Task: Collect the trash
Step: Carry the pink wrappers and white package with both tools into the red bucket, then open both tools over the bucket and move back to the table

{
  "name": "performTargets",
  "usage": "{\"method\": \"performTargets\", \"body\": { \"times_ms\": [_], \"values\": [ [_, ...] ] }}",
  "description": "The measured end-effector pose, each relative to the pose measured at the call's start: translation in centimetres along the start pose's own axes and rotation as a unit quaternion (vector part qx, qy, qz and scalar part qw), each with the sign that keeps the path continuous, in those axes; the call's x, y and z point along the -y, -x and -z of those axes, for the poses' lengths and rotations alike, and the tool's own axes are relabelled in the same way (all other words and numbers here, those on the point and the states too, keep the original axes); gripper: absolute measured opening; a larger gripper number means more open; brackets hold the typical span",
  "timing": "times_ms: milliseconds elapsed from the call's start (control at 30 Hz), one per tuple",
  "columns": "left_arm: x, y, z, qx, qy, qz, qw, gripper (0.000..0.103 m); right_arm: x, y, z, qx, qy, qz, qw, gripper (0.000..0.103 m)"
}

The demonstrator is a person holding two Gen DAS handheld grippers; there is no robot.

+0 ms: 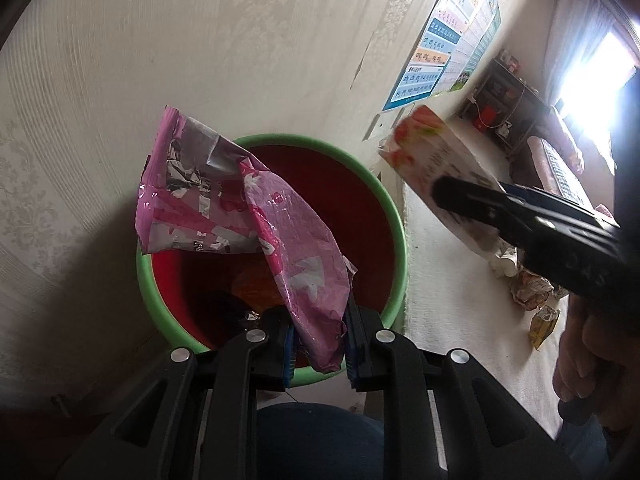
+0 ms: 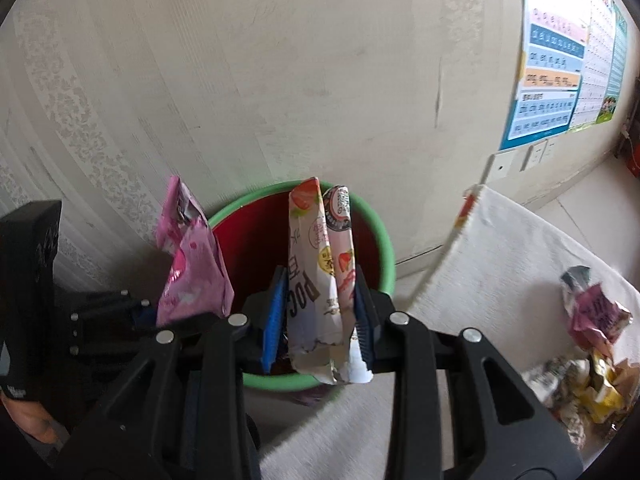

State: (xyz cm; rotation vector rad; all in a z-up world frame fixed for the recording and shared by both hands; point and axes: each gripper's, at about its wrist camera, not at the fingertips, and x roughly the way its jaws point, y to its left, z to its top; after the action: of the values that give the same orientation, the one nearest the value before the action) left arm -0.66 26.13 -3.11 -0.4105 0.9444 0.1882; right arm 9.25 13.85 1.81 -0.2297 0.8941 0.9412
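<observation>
The left gripper [image 1: 318,344] has its fingers closed on a crumpled pink wrapper [image 1: 248,216], held over the mouth of the red bin with a green rim [image 1: 396,216], which stands on the floor against the wall. The right gripper [image 2: 320,320] clamps a white strawberry-printed snack box [image 2: 320,280] above the same bin. More wrappers [image 2: 592,352] lie on the white mat [image 2: 500,248] beside it.
</observation>
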Motion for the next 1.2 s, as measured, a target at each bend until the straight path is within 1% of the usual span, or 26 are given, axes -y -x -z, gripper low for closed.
{"method": "performTargets", "body": {
  "times_ms": [200, 233, 300, 333, 367, 400, 433, 467, 533, 600, 633, 667, 733, 800, 833, 867, 900, 1100, 1200],
  "values": [
    [-1.0, -0.7, -0.3, -0.008, -0.004, 0.006, 0.9999, 0.019, -0.9, -2.3, -1.2, -0.014, -0.001, -0.007, 1.0, 0.035],
    [-1.1, -0.9, -0.4, -0.01, -0.004, 0.005, 0.9999, 0.022, -1.1, -2.7, -1.3, -0.02, 0.0, -0.008, 1.0, 0.036],
    [-1.6, -1.2, -0.5, -0.012, 0.001, 0.001, 0.9999, 0.031, -1.2, -3.5, -1.5, -0.033, -0.001, -0.009, 0.999, 0.043],
    [-1.7, -1.2, -0.4, -0.011, 0.003, -0.002, 0.9999, 0.044, -1.2, -3.6, -1.5, -0.032, -0.003, -0.005, 0.999, 0.049],
    [-1.8, -1.2, -0.4, -0.008, 0.006, -0.004, 0.9999, 0.053, -1.2, -3.5, -1.6, -0.03, -0.003, -0.006, 1.0, 0.055],
    [-1.9, -1.2, -0.2, -0.006, 0.008, -0.004, 0.9999, 0.057, -1.3, -3.5, -1.6, -0.03, -0.003, -0.009, 0.999, 0.058],
    [-1.9, -1.1, -0.1, -0.004, 0.01, -0.005, 0.9999, 0.066, -1.3, -3.3, -1.6, -0.027, -0.003, -0.009, 1.0, 0.066],
    [-1.9, -1.1, 0.1, -0.002, 0.011, -0.006, 0.9999, 0.072, -1.2, -3.1, -1.5, -0.024, -0.004, -0.007, 1.0, 0.071],
    [-2.0, -1.1, 0.3, -0.002, 0.013, -0.005, 0.9999, 0.074, -1.1, -2.7, -1.4, -0.02, -0.006, -0.005, 1.0, 0.073],
    [-2.0, -1.1, 0.5, -0.003, 0.018, -0.007, 0.9998, 0.078, -1.0, -2.3, -1.2, -0.019, -0.008, -0.002, 1.0, 0.079],
    [-2.0, -1.1, 0.5, -0.001, 0.021, -0.009, 0.9997, 0.082, -0.9, -2.1, -1.1, -0.018, -0.008, 0.001, 1.0, 0.085],
    [-2.1, -0.9, 0.7, 0.0, 0.022, -0.009, 0.9997, 0.083, -0.8, -1.8, -0.9, -0.017, -0.009, 0.004, 1.0, 0.09],
    [-1.7, -0.6, 0.8, 0.003, 0.024, -0.009, 0.9997, 0.083, -0.6, -1.1, -0.3, -0.019, -0.01, 0.007, 1.0, 0.092],
    [-1.0, -0.3, 0.8, 0.006, 0.02, -0.011, 0.9997, 0.085, -0.3, -0.6, 0.3, -0.019, -0.005, 0.012, 1.0, 0.096],
    [-0.9, -0.1, 1.0, 0.007, 0.017, -0.011, 0.9998, 0.089, -0.1, -0.1, 0.7, -0.018, -0.003, 0.019, 1.0, 0.098],
    [-0.2, 0.1, 1.0, 0.009, 0.011, -0.015, 0.9998, 0.092, 0.1, 0.4, 1.1, -0.015, -0.003, 0.026, 1.0, 0.098],
    [0.2, 0.1, 1.0, 0.009, 0.006, -0.016, 0.9998, 0.093, 0.4, 1.0, 1.5, -0.013, -0.005, 0.032, 0.999, 0.098],
    [4.3, 0.4, 1.6, 0.002, -0.031, -0.003, 0.9995, 0.094, 3.3, 4.8, 4.3, -0.006, -0.029, 0.054, 0.998, 0.098],
    [6.5, 0.3, 1.7, -0.001, -0.046, 0.005, 0.9989, 0.094, 5.4, 7.0, 6.0, 0.002, -0.046, 0.075, 0.996, 0.098]
  ]
}}
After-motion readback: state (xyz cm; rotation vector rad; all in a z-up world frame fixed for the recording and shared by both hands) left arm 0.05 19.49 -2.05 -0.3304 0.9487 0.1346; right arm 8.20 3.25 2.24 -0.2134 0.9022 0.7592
